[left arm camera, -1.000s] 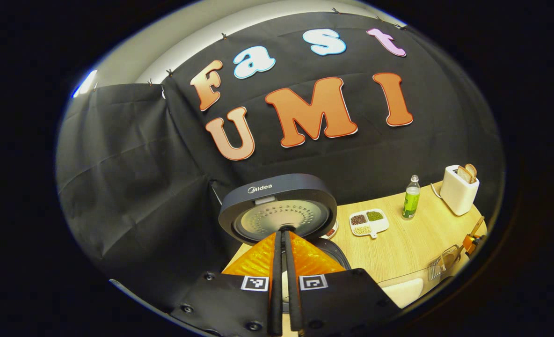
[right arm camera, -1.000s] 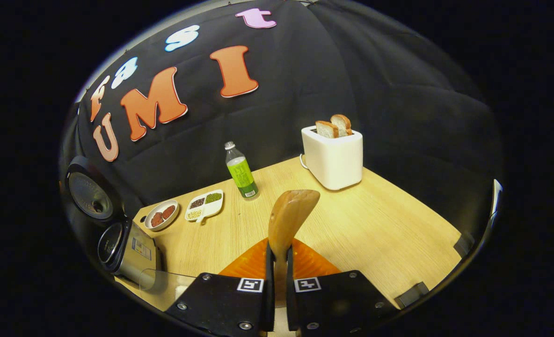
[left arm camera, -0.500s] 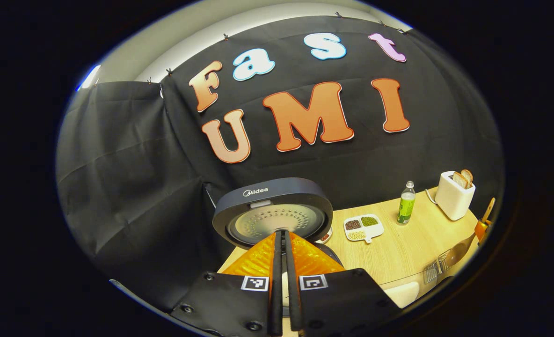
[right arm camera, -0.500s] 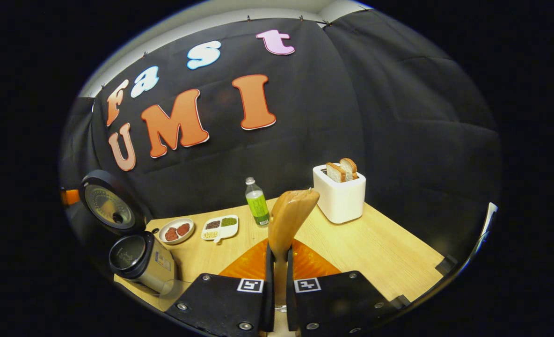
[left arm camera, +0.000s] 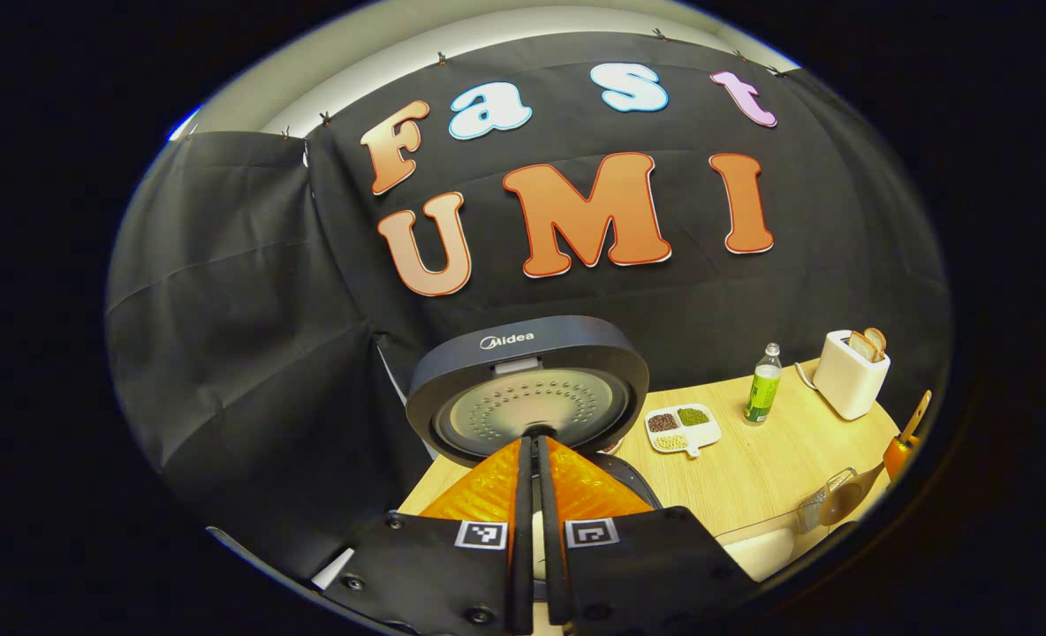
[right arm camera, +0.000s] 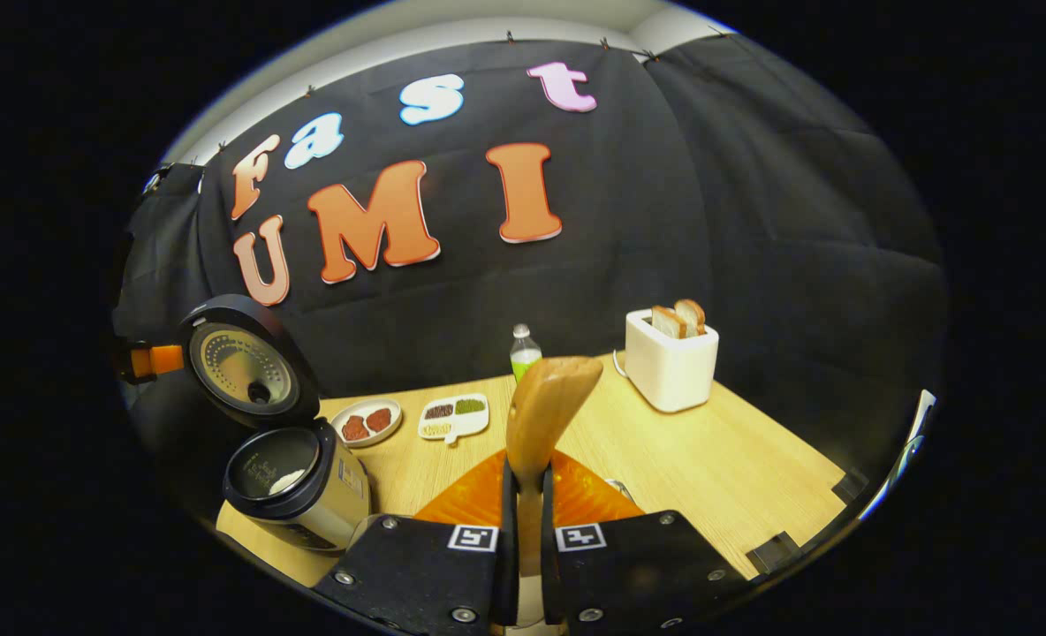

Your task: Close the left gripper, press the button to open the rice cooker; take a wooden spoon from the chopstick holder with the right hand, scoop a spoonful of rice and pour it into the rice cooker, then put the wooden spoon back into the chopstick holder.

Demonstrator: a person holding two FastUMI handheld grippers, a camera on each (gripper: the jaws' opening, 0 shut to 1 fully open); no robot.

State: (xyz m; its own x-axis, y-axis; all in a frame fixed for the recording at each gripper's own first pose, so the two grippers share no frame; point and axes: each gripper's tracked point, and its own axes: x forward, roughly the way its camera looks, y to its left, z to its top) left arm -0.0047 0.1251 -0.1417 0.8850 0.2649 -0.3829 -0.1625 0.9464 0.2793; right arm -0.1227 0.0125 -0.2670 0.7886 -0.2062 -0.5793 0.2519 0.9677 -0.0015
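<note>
The raised lid of the dark grey round rice cooker [left arm camera: 527, 389] carries pale lettering along its top edge, low in the middle of the left gripper view, but I leave it unread; its perforated silver inner plate faces the camera. In the right gripper view the same cooker stands at lower left with its lid up, a small label on its silver body too small to make out, and a little white rice lies in the dark inner pot. The left gripper [left arm camera: 536, 530], bottom centre of its view, has its fingers pressed together with nothing between them. The right gripper [right arm camera: 523, 539] is clamped on the handle of the light brown wooden spoon [right arm camera: 545, 411], whose smooth rounded bowl stands upright in the middle of the frame above the pale wooden table [right arm camera: 708, 459]. Behind it stand a green-labelled plastic bottle [right arm camera: 523, 353], a white toaster holding two bread slices [right arm camera: 671, 358], a white divided dish of beans [right arm camera: 454, 415] and a small round plate [right arm camera: 366, 421].
</note>
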